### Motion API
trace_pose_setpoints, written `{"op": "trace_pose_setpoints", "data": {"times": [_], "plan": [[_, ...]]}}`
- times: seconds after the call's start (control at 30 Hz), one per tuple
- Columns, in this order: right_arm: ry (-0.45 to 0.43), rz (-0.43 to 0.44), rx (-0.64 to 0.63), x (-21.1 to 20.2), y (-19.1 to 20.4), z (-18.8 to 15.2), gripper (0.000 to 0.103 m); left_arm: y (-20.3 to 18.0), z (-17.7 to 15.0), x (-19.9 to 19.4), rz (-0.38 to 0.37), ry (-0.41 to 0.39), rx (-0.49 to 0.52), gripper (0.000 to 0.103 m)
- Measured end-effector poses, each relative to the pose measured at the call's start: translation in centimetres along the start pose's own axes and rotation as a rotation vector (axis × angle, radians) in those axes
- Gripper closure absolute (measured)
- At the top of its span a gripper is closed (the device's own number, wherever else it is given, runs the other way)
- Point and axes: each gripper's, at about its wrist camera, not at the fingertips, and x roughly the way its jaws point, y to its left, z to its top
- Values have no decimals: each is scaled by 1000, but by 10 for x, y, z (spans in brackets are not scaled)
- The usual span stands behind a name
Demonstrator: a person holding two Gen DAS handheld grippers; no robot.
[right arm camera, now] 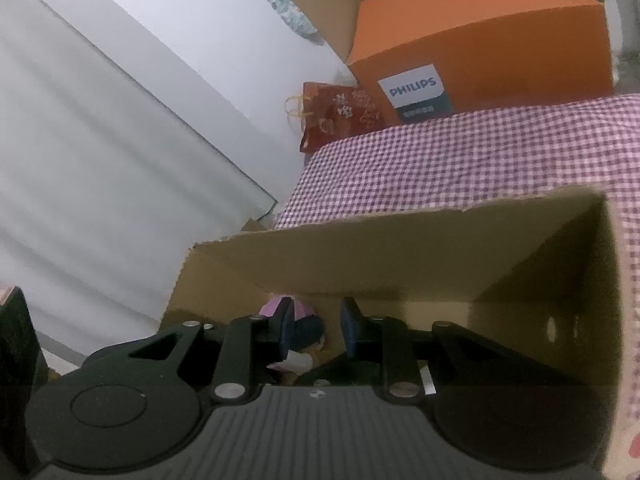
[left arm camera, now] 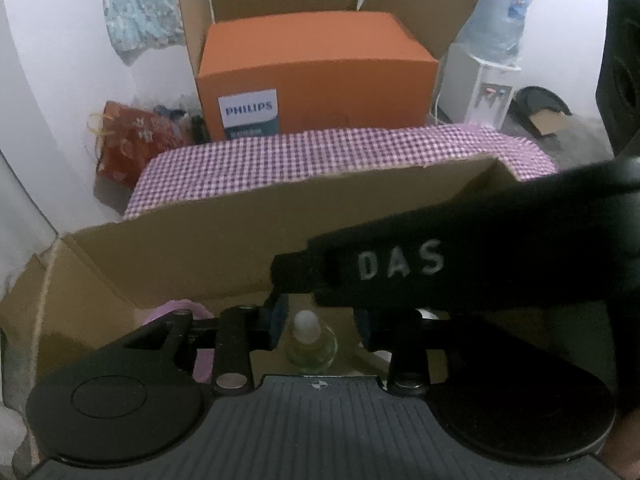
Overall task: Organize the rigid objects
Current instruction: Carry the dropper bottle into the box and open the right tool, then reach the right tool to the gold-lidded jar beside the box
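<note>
Left gripper (left arm camera: 320, 326) reaches down into an open brown cardboard box (left arm camera: 248, 216). A small clear glass bottle with a whitish rounded cap (left arm camera: 310, 340) stands upright between its blue pads (left arm camera: 280, 322), with a gap showing on each side; pads not pressing, bottle released on the box floor. A black bar lettered "DAS" (left arm camera: 440, 264) crosses above the left gripper from the right side.

Right gripper (right arm camera: 314, 330) also points down into the same box, fingers set close together. Nothing seen clamped between them. Beyond its tips, near the box's left inner corner, a pink object (right arm camera: 276, 306) and a dark one; too dim to identify.

Box sits on a purple-and-white checked cloth (left arm camera: 340, 152). Past the cloth's far edge: an orange Philips carton (left arm camera: 320, 76), a red patterned gift bag (left arm camera: 128, 136) at its left, a white water dispenser (left arm camera: 480, 84) at its right.
</note>
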Motion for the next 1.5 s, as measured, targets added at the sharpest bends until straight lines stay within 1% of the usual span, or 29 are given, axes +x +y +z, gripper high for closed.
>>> {"op": "trace_pose_setpoints", "data": {"times": [0.03, 0.07, 0.13, 0.17, 0.23, 0.27, 0.33, 0.43, 0.5, 0.53, 0.57, 0.7, 0.73, 0.77, 0.83, 0.93, 1.03, 1.1, 1.3, 1.5], "plan": [[-10, 3, 2, -5, 1, -1, 75, 1, 1, -2, 0, -9, 0, 59], [-21, 6, 5, -12, 1, -2, 75, 1, 1, -8, -1, -20, -1, 56], [-46, 24, 14, -26, 2, -7, 75, 2, 0, -18, -4, -45, -5, 43], [-63, 39, 22, -34, 2, -10, 74, 3, -1, -25, -5, -55, -9, 40], [-102, 78, 48, -57, 3, -19, 74, 5, -5, -38, -13, -74, -16, 29], [-125, 110, 75, -72, 1, -26, 74, 6, -9, -48, -12, -81, -19, 27], [-171, 168, 119, -100, -1, -41, 74, 11, -17, -61, -11, -105, -34, 19], [-245, 203, 110, -142, 4, -73, 73, 16, -40, -86, -52, -134, -62, 9], [-268, 197, 78, -162, 11, -95, 68, 17, -58, -104, -85, -147, -62, 8], [-282, 185, 64, -172, 14, -109, 63, 17, -68, -111, -95, -155, -59, 7], [-289, 174, 53, -179, 16, -120, 60, 17, -79, -120, -100, -163, -52, 6], [-300, 114, 42, -198, 25, -167, 58, 9, -117, -146, -137, -194, 11, 2], [-302, 101, 45, -201, 28, -176, 55, 7, -126, -150, -149, -198, 26, 2], [-305, 86, 48, -203, 31, -188, 52, 5, -134, -152, -160, -197, 39, 2], [-306, 57, 43, -205, 38, -207, 51, 1, -151, -155, -176, -189, 57, 2], [-297, 25, 31, -205, 49, -234, 49, 0, -171, -153, -190, -168, 51, 2], [-274, 15, 30, -200, 57, -251, 48, 3, -186, -144, -205, -126, 19, 2], [-251, 14, 24, -198, 64, -260, 48, 6, -194, -139, -202, -108, 0, 2], [-183, 14, 2, -188, 79, -278, 48, 13, -209, -135, -165, -117, -12, 2], [-165, 2, 6, -189, 89, -290, 48, 13, -214, -128, -186, -102, -7, 2]]}}
